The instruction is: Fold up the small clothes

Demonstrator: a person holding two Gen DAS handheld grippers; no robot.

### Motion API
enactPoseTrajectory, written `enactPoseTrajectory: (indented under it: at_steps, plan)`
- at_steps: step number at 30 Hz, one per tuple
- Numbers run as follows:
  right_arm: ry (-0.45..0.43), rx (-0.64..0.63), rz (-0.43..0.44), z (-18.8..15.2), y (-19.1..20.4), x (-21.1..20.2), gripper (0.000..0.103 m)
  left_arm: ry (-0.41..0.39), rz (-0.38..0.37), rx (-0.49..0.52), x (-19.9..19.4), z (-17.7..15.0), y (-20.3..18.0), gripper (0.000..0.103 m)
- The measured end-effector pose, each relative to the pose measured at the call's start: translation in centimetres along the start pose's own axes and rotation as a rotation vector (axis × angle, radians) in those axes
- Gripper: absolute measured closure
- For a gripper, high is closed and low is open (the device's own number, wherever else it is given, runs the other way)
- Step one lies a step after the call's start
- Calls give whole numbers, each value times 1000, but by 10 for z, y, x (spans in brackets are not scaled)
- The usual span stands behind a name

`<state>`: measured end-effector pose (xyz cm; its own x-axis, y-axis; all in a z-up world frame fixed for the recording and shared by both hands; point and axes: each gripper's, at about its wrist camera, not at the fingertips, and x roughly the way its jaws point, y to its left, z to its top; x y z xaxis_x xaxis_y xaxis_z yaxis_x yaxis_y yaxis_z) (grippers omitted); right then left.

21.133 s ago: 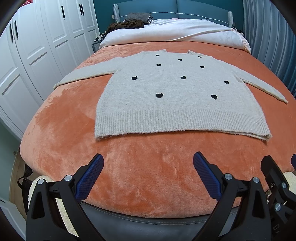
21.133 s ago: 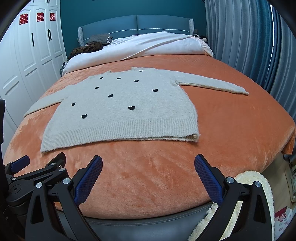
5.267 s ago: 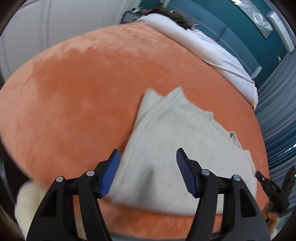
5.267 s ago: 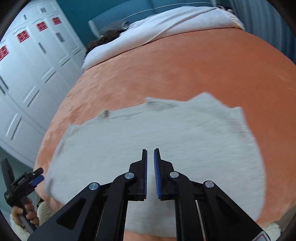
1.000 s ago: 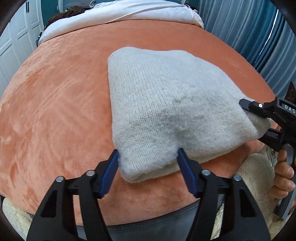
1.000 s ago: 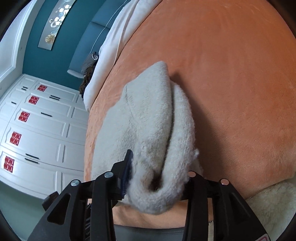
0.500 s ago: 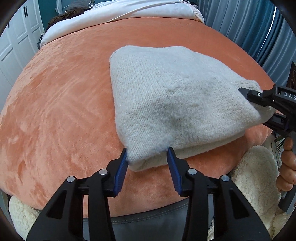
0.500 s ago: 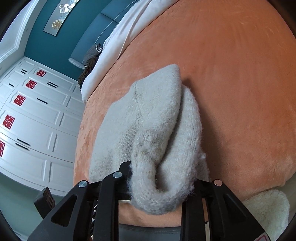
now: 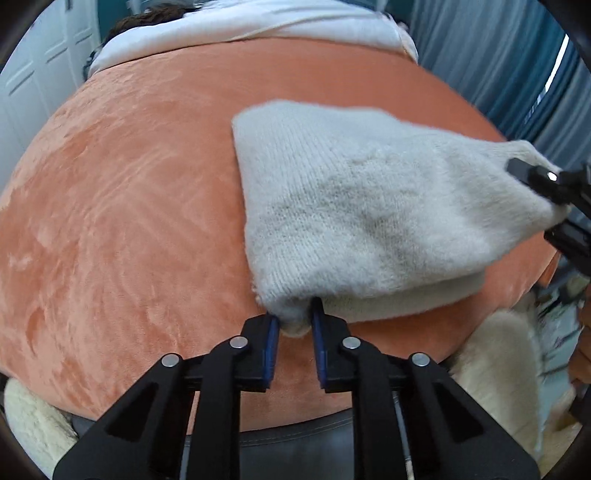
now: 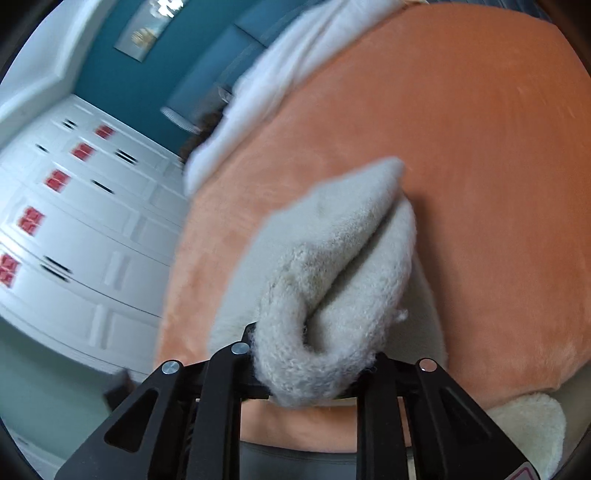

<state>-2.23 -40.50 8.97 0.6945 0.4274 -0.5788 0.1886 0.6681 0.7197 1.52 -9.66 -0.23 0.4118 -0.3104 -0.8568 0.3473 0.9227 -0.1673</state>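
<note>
The cream knit sweater (image 9: 362,206) lies folded into a thick bundle on the orange bed cover (image 9: 129,184), near the bed's front edge. My left gripper (image 9: 294,326) is shut on the bundle's near left corner. My right gripper (image 10: 314,373) is shut on the thick folded end of the sweater (image 10: 332,280), whose layers bulge over its jaws and hide the fingertips. The right gripper also shows at the right edge of the left wrist view (image 9: 546,192), holding the bundle's far right corner slightly raised.
A white duvet (image 9: 258,22) lies across the head of the bed. White wardrobes (image 10: 74,206) stand on one side, blue curtains (image 9: 498,66) on the other. A cream fluffy rug (image 9: 495,354) lies on the floor below the bed's front edge.
My left gripper closed from open onto the sweater's near corner. My right gripper tightened on the folded end and lifted it slightly. Both views are blurred from motion.
</note>
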Motion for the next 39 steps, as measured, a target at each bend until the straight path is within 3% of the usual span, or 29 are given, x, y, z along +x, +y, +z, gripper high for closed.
enactPoseTrajectory:
  at_steps: [2, 3, 4, 7, 10, 15, 17, 20, 21, 22, 24, 30, 32, 34, 37, 38, 39]
  plan:
    - [-42, -15, 64, 1, 5, -15, 85, -22, -6, -22, -9, 0, 7, 91]
    - [-46, -25, 50, -2, 2, -16, 86, -14, -2, -30, -7, -3, 10, 91]
    - [-30, -33, 4, -6, -6, -10, 86, 13, 9, -30, 1, -8, 12, 92]
    - [186, -6, -250, -36, -55, 42, 85, 106, 12, -74, 26, -24, 25, 92]
    - [150, 58, -172, -50, -65, 36, 79, 97, 1, -88, 20, -31, 30, 90]
    - [137, 127, -120, -45, -63, 33, 62, -1, 6, -38, -3, -25, 19, 39]
    - [132, 148, -92, -43, -58, 35, 55, -21, 41, 21, 0, -21, 6, 35]
    - [133, 134, -78, -39, -40, 40, 59, -35, 89, 94, 16, -14, -8, 40]
    - [132, 115, -76, -37, -33, 42, 64, -22, 81, 104, 23, -11, -7, 52]
    - [131, 86, -80, -32, -25, 43, 85, -8, 66, 101, 25, -9, -7, 56]
    - [104, 24, -54, -20, 0, 39, 86, -9, 20, 80, 20, -6, -3, 66]
    - [41, -97, 191, 15, 101, 29, 88, -46, 42, 72, -8, -7, 7, 66]
    - [44, -88, 287, 17, 121, 29, 88, -52, 60, 73, -12, -9, 13, 62]
    - [45, -56, 343, 12, 116, 27, 89, -57, 86, 62, -14, -11, 21, 57]
    - [53, 39, 249, -10, 60, 31, 89, -21, 123, 17, -6, -14, 35, 58]
    - [81, 105, 160, -23, 24, 38, 89, -6, 136, 0, -2, -16, 39, 58]
    - [115, 144, 18, -37, -11, 45, 89, 11, 138, -19, 2, -19, 45, 58]
